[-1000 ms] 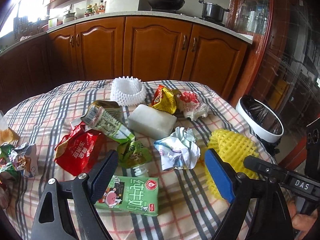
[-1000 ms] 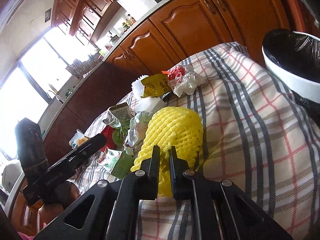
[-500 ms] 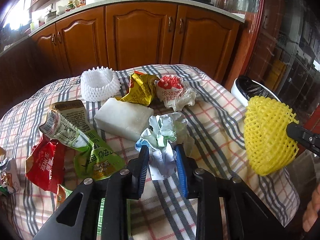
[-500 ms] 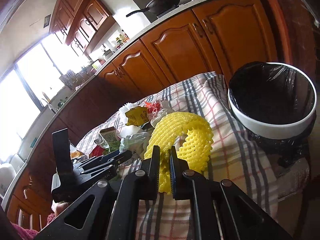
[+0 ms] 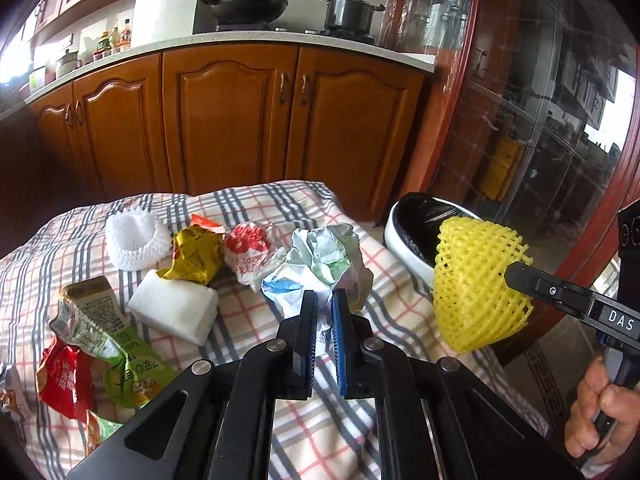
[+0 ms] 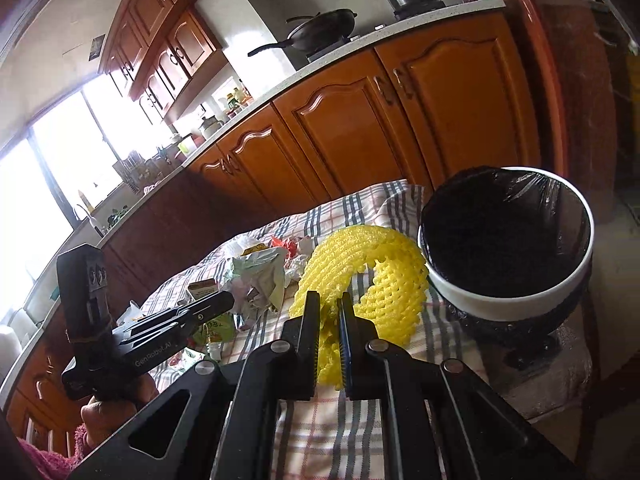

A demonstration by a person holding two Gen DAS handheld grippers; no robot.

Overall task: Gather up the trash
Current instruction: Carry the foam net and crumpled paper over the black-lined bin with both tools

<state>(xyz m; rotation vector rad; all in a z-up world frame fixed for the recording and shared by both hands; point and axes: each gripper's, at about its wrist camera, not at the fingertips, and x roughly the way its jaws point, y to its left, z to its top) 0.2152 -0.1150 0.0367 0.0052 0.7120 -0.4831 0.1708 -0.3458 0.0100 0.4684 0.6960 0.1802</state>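
My left gripper [image 5: 323, 300] has a crumpled white-and-green paper ball [image 5: 320, 260] between its pads; the jaws are closing on it, and the ball hangs a little above the checked tablecloth [image 5: 248, 312]. In the right wrist view my right gripper [image 6: 329, 304] is shut on a yellow foam fruit net [image 6: 372, 276], held up beside the table's right edge. Just beyond the net stands the white bin with a black liner [image 6: 508, 300]. From the left wrist the net [image 5: 476, 280] hangs in front of the bin [image 5: 404, 240]. The left gripper [image 6: 228, 300] with the paper [image 6: 260, 276] shows at left.
On the cloth lie a white foam net [image 5: 134, 244], a gold wrapper [image 5: 196, 256], a red-and-white wrapper [image 5: 250, 252], a white foam block [image 5: 172, 312], a green packet [image 5: 100, 332] and a red packet [image 5: 64, 376]. Wooden cabinets [image 5: 224, 120] stand behind; a glass door is at right.
My left gripper moved from above the milk carton to the paper ball, closed on it and raised it. My right gripper lifted the yellow net off the table toward the bin.
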